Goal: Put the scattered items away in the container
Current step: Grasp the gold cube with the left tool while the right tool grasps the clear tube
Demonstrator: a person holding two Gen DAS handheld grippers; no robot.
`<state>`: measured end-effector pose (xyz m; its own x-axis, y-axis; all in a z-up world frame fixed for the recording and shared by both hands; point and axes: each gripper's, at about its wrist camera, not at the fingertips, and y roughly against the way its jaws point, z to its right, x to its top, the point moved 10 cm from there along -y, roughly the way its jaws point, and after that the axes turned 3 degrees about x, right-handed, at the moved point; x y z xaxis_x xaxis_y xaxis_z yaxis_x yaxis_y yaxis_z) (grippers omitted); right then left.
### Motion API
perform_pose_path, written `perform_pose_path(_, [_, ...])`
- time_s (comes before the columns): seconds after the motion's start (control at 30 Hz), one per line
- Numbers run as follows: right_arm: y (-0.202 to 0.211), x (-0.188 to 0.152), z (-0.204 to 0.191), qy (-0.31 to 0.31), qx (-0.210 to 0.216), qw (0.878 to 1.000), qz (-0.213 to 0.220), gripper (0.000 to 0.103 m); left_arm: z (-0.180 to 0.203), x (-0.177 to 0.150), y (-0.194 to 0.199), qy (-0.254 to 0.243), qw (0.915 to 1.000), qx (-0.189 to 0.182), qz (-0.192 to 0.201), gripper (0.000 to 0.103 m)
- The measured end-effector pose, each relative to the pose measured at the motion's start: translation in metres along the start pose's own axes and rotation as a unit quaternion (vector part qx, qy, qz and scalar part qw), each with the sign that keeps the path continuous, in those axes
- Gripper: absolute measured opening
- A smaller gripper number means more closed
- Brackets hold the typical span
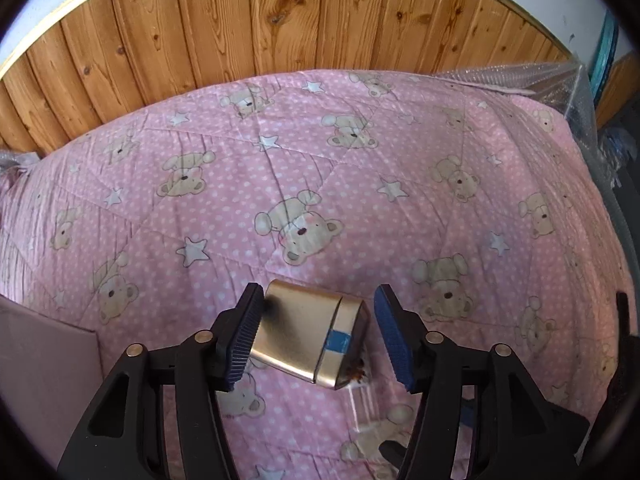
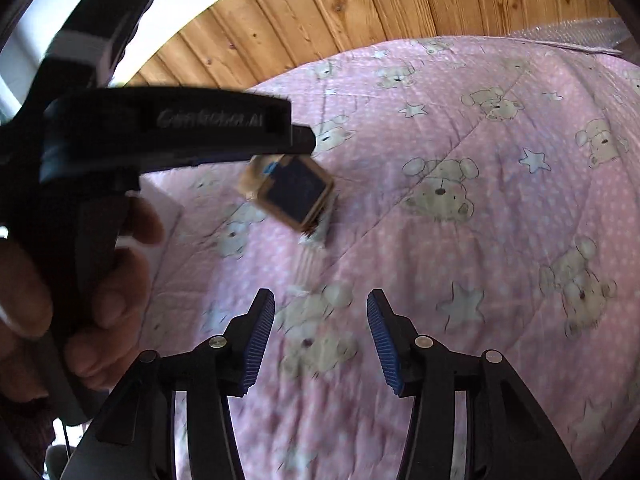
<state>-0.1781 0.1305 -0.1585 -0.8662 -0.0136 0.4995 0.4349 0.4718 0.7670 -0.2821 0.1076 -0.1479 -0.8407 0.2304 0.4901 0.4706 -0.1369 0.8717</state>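
Between the spread fingers of the left gripper (image 1: 316, 332), a gold box (image 1: 308, 336) with a strip of blue tape across its seam sits tilted. Its left corner touches, or nearly touches, the left pad (image 1: 246, 340), while the right pad stands clear of it, so the jaws do not clamp it. Whether the box rests on the pink teddy-bear quilt (image 1: 360, 168) or hangs just above it is hard to tell. A small clear plastic piece (image 1: 362, 396) lies just below the box's right end. At the far left of this gripper, a flat pinkish panel (image 1: 44, 364) shows, possibly the container's wall.

From the right wrist, a hand (image 2: 72, 288) at far left grips the other tool's handle. Ahead of the right gripper (image 2: 320, 342), the blurred box lies beyond its fingertips. Its jaws are spread with only quilt between them.
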Motion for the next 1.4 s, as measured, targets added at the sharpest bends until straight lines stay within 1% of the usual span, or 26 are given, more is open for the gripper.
perform_pose_path(0.03, [-0.004,0.003,0.001,0.001,-0.002,1.0,-0.001,0.05,-0.003,0.001,-0.003,0.001,1.0,0.009,0.0,0.062])
perform_pose_path(0.2, [-0.026,0.013,-0.004,0.021,-0.003,1.0,-0.004,0.05,-0.009,0.002,-0.007,0.018,0.9998,-0.003,0.004,0.066])
perform_pose_path(0.3, [-0.032,0.018,-0.009,0.044,-0.013,0.999,0.001,0.05,-0.016,0.004,-0.01,0.046,0.9987,-0.019,0.006,0.067])
perform_pose_path(0.37, [-0.035,0.019,-0.013,0.062,-0.02,0.998,0.0,0.048,-0.021,0.004,-0.011,0.07,0.9968,-0.036,0.006,0.067])
perform_pose_path(0.43, [-0.037,0.017,-0.015,0.093,-0.041,0.995,0.001,0.032,-0.028,0.002,-0.012,0.099,0.9936,-0.054,0.006,0.067])
perform_pose_path(0.47, [-0.038,0.017,-0.015,0.111,-0.055,0.992,0.005,0.028,-0.032,0.001,-0.012,0.116,0.9912,-0.064,0.005,0.067])
perform_pose_path(0.53, [-0.037,0.016,-0.012,0.125,-0.072,0.989,0.01,0.012,-0.036,-0.002,-0.01,0.138,0.9873,-0.079,0.01,0.064])
perform_pose_path(0.57, [-0.037,0.016,-0.009,0.124,-0.074,0.989,0.013,0.012,-0.036,-0.003,-0.009,0.142,0.9865,-0.081,0.011,0.064])
perform_pose_path(0.63, [-0.035,0.016,-0.005,0.116,-0.064,0.991,0.016,0.011,-0.036,-0.005,-0.007,0.149,0.9852,-0.083,0.016,0.059])
perform_pose_path(0.73, [-0.032,0.015,-0.002,0.108,-0.061,0.992,0.018,0.011,-0.037,-0.005,-0.003,0.159,0.9836,-0.083,0.021,0.054])
perform_pose_path(0.9, [-0.021,0.009,0.009,0.073,-0.047,0.996,0.023,0.012,-0.027,-0.011,0.003,0.134,0.9883,-0.065,0.033,0.051])
perform_pose_path(0.97, [-0.017,0.006,0.014,0.055,-0.039,0.997,0.025,0.012,-0.023,-0.012,0.008,0.119,0.9908,-0.049,0.042,0.043])
perform_pose_path(1.03, [-0.013,0.003,0.017,0.042,-0.028,0.998,0.027,0.012,-0.022,-0.012,0.012,0.111,0.9921,-0.038,0.044,0.041])
perform_pose_path(1.07, [-0.011,0.001,0.02,0.033,-0.023,0.999,0.027,0.012,-0.02,-0.013,0.013,0.103,0.9931,-0.033,0.044,0.041])
perform_pose_path(1.13, [-0.009,-0.002,0.023,0.024,-0.017,0.999,0.028,0.012,-0.018,-0.016,0.013,0.091,0.9946,-0.024,0.044,0.046])
perform_pose_path(1.17, [-0.008,-0.004,0.024,0.022,-0.015,0.999,0.029,0.012,-0.016,-0.018,0.012,0.09,0.9949,-0.026,0.039,0.051])
perform_pose_path(1.2, [-0.007,-0.005,0.025,0.022,-0.015,0.999,0.03,0.012,-0.016,-0.022,0.007,0.09,0.9953,-0.024,0.025,0.061])
perform_pose_path(1.23, [-0.007,-0.005,0.025,0.021,-0.015,0.999,0.031,0.012,-0.016,-0.024,0.005,0.093,0.9952,-0.025,0.021,0.064])
perform_pose_path(1.33, [-0.007,-0.006,0.028,0.018,-0.012,0.999,0.032,0.012,-0.014,-0.035,-0.009,0.109,0.9931,-0.042,-0.013,0.065])
perform_pose_path(1.4, [-0.007,-0.008,0.028,0.017,-0.009,0.999,0.034,0.012,-0.017,-0.039,-0.016,0.118,0.9921,-0.036,-0.02,0.065])
